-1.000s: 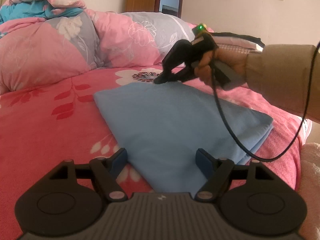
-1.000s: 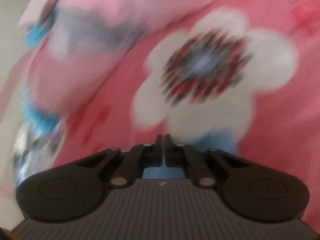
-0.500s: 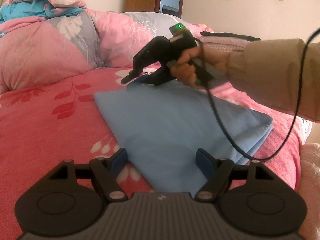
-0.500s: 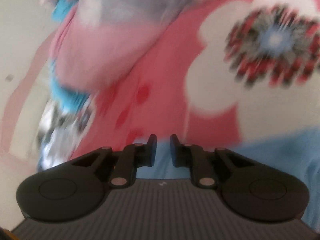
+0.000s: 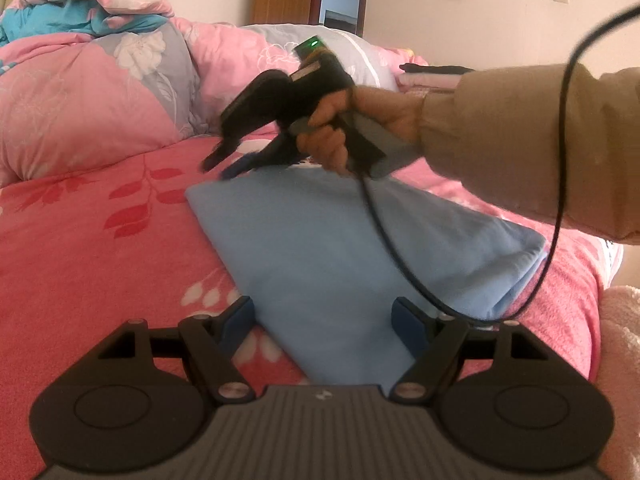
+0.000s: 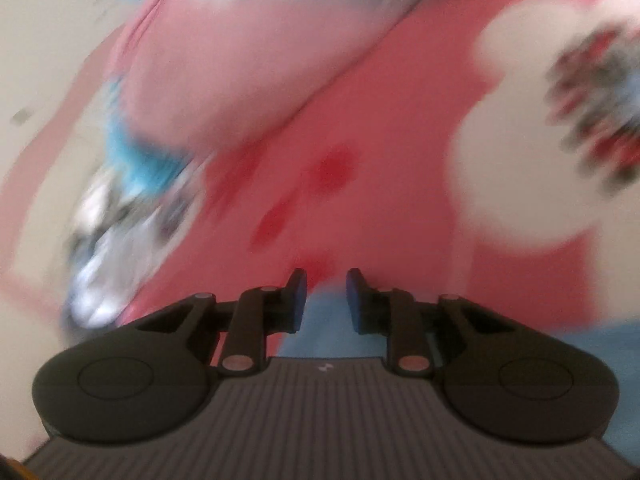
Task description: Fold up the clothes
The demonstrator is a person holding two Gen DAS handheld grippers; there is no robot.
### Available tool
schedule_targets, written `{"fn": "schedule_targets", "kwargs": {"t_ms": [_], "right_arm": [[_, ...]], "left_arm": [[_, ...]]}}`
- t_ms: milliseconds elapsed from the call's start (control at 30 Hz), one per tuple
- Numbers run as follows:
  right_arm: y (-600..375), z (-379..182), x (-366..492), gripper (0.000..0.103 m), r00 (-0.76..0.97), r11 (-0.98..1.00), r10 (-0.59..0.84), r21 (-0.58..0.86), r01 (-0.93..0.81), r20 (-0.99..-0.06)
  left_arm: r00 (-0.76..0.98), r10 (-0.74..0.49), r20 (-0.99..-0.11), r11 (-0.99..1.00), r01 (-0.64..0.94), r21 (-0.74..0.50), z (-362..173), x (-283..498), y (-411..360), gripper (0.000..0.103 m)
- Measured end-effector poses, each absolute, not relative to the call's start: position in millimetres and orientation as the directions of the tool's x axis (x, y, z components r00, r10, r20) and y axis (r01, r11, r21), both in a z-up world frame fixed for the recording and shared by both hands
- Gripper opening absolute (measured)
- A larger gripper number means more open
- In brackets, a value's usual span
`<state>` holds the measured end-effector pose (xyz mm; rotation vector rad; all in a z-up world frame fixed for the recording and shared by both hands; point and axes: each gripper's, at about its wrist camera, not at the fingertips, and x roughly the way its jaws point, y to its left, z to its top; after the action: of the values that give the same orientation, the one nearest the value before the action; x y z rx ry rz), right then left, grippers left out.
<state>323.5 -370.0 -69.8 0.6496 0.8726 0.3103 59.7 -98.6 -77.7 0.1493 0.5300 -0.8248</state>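
Observation:
A folded light-blue garment (image 5: 340,256) lies on the pink floral bedsheet (image 5: 88,264). My left gripper (image 5: 326,314) is open, its jaws on either side of the garment's near corner. My right gripper (image 5: 218,168) hovers just above the garment's far left corner, jaws apart and empty. In the blurred right wrist view its jaws (image 6: 323,294) stand partly open above that blue corner (image 6: 324,320).
A bunched pink, grey and blue quilt (image 5: 92,92) lies along the back of the bed. A stack of folded clothes (image 5: 432,76) sits at the back right. A fluffy pink blanket (image 5: 620,360) lies at the right edge. A black cable (image 5: 400,256) hangs over the garment.
My right gripper has let go of the garment's far edge, opened, and moved left toward the far left corner. The left gripper has not moved.

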Motion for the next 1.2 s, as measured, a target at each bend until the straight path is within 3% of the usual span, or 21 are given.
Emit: {"fn": "schedule_targets", "kwargs": {"t_ms": [167, 300, 367, 433, 533, 700, 800, 867, 933, 1000, 1100, 1200], "right_arm": [[-413.4, -40.4, 271.1, 0.024, 0.674, 0.706, 0.520, 0.709, 0.008, -0.525], [-442.1, -40.3, 219.8, 0.024, 0.652, 0.727, 0.503, 0.686, 0.036, -0.567], [-460.6, -52.5, 212.4, 0.024, 0.675, 0.739, 0.413, 0.658, 0.144, -0.612], [-496.5, -59.7, 197.1, 0.016, 0.751, 0.680, 0.291, 0.681, 0.273, -0.592], [-534.4, -56.2, 166.8, 0.021, 0.819, 0.570, 0.137, 0.720, 0.395, -0.557], [-496.1, -32.4, 115.3, 0.021, 0.828, 0.576, 0.348, 0.797, 0.181, -0.439], [-467.9, -48.6, 96.9, 0.022, 0.766, 0.568, 0.434, 0.804, 0.175, -0.474], [-466.9, -70.8, 80.6, 0.020, 0.735, 0.549, 0.434, 0.800, 0.242, -0.520], [-483.5, -85.1, 55.5, 0.017, 0.779, 0.465, 0.397, 0.838, 0.286, -0.486], [-495.6, -76.1, 22.6, 0.021, 0.823, 0.447, 0.246, 0.813, 0.372, -0.512], [-483.7, -63.7, -7.4, 0.021, 0.867, 0.435, 0.246, 0.849, 0.300, -0.433], [-451.9, -66.9, -11.9, 0.022, 0.837, 0.459, 0.345, 0.854, 0.244, -0.425]], "left_arm": [[0.557, -0.660, -0.504, 0.676, 0.732, -0.077, -77.5, 59.8, -98.1, 0.077], [0.559, -0.660, -0.502, 0.677, 0.732, -0.075, -77.8, 59.6, -98.4, 0.077], [0.560, -0.660, -0.501, 0.677, 0.732, -0.074, -78.2, 59.4, -98.5, 0.078], [0.560, -0.660, -0.500, 0.677, 0.732, -0.075, -78.5, 59.3, -98.4, 0.078], [0.558, -0.661, -0.501, 0.677, 0.732, -0.078, -78.4, 59.7, -98.4, 0.078], [0.554, -0.664, -0.502, 0.676, 0.732, -0.085, -77.4, 60.9, -97.3, 0.078], [0.555, -0.664, -0.502, 0.676, 0.732, -0.086, -77.2, 61.2, -97.2, 0.078], [0.554, -0.664, -0.501, 0.676, 0.732, -0.087, -77.4, 61.6, -97.2, 0.078], [0.553, -0.666, -0.501, 0.676, 0.732, -0.089, -77.9, 62.0, -96.9, 0.078], [0.553, -0.666, -0.501, 0.675, 0.732, -0.091, -78.0, 62.2, -96.7, 0.078], [0.553, -0.666, -0.501, 0.675, 0.732, -0.090, -78.0, 62.2, -96.7, 0.078], [0.550, -0.668, -0.501, 0.674, 0.732, -0.095, -77.3, 61.4, -94.3, 0.078]]}}
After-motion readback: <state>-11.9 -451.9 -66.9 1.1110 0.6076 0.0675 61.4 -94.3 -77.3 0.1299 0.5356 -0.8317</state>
